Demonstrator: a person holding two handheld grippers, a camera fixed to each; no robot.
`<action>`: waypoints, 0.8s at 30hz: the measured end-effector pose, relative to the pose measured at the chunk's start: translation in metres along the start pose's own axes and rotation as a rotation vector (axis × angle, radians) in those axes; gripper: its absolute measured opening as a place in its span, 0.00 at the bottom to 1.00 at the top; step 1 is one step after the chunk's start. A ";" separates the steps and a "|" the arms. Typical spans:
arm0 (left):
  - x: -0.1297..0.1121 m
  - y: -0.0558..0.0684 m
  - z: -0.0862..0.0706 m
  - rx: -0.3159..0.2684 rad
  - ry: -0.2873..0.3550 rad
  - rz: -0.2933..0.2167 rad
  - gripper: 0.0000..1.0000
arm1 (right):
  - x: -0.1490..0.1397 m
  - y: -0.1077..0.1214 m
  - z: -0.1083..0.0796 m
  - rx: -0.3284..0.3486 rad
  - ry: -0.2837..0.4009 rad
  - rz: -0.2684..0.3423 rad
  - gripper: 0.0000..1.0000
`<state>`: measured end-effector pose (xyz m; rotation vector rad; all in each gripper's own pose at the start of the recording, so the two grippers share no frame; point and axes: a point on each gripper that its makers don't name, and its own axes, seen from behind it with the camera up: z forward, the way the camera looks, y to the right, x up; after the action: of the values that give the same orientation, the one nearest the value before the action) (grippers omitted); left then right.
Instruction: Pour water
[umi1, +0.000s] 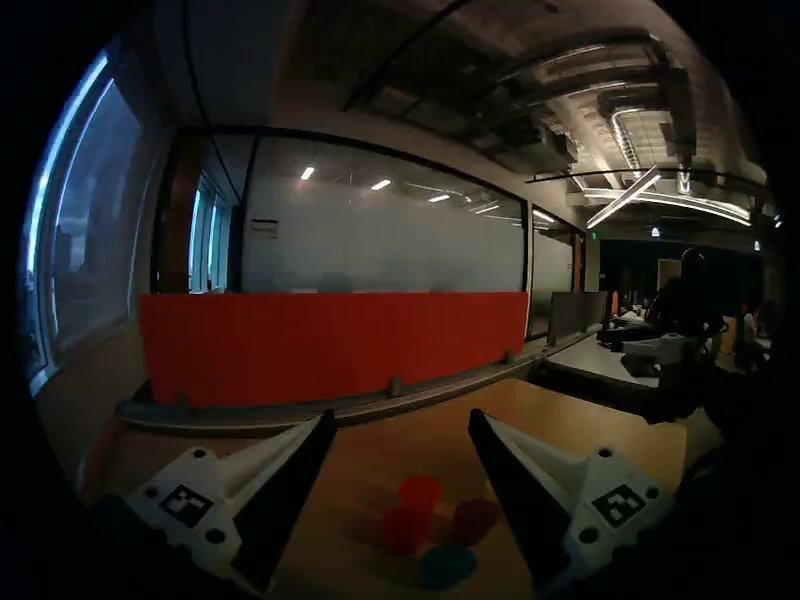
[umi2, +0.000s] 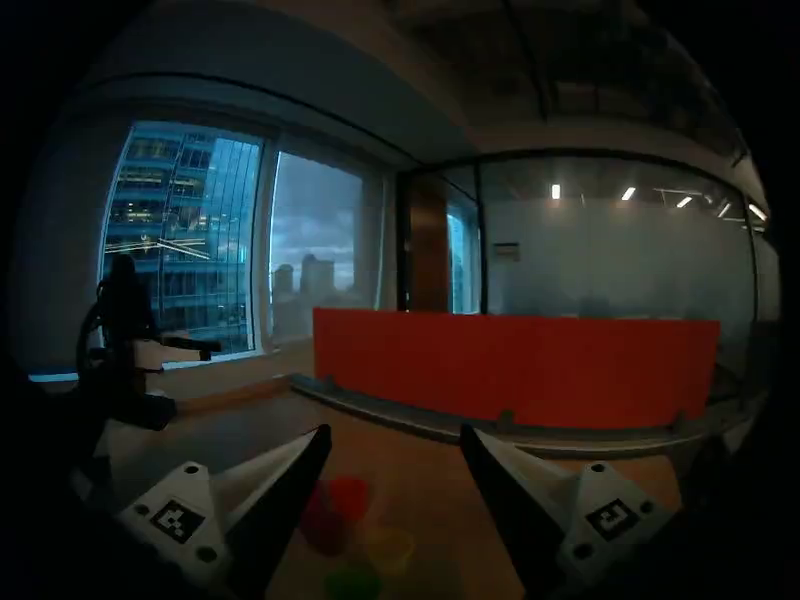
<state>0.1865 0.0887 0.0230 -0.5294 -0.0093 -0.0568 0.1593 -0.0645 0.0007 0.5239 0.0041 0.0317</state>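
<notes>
Right now your left gripper (umi1: 401, 414) hangs over the worktop (umi1: 560, 420) on the near side of the orange screen (umi1: 335, 345), its jaws spread wide and holding nothing. Framed between them, well short of the screen, is a tight cluster of small cups. From left to right they are a near red cup (umi1: 404, 530), a far red cup (umi1: 419, 490) closer to the screen, a blue cup (umi1: 447, 566) farthest from it, and a dark red cup (umi1: 474, 520).

Your right gripper (umi2: 394, 429) faces the same screen from another angle, jaws also wide and empty. In its view a yellow cup (umi2: 388, 548) and a green cup (umi2: 352, 582) sit in the cluster as well, on the side away from the screen.

It is too dim to tell which cup holds water. They look like light, thin-walled plastic, probably smooth and easy to tip or squash. Take the chosen cup across its wall at about mid-height and squeeze gently. Expect a filled one to be heavier and to slosh. The cups stand almost touching, so nudging a neighbour is the likely slip.
</notes>
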 end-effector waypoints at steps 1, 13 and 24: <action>-0.002 0.002 0.000 -0.009 -0.005 0.003 0.99 | -0.001 -0.001 0.001 0.006 -0.006 -0.006 0.99; -0.034 0.019 0.003 -0.090 -0.064 0.058 0.99 | -0.027 -0.013 0.004 0.087 -0.114 -0.056 1.00; -0.073 0.026 0.007 -0.123 -0.129 0.092 1.00 | -0.067 -0.018 0.004 0.133 -0.213 -0.096 1.00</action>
<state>0.1153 0.1181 0.0141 -0.6547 -0.1080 0.0674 0.0933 -0.0842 -0.0054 0.6577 -0.1776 -0.1188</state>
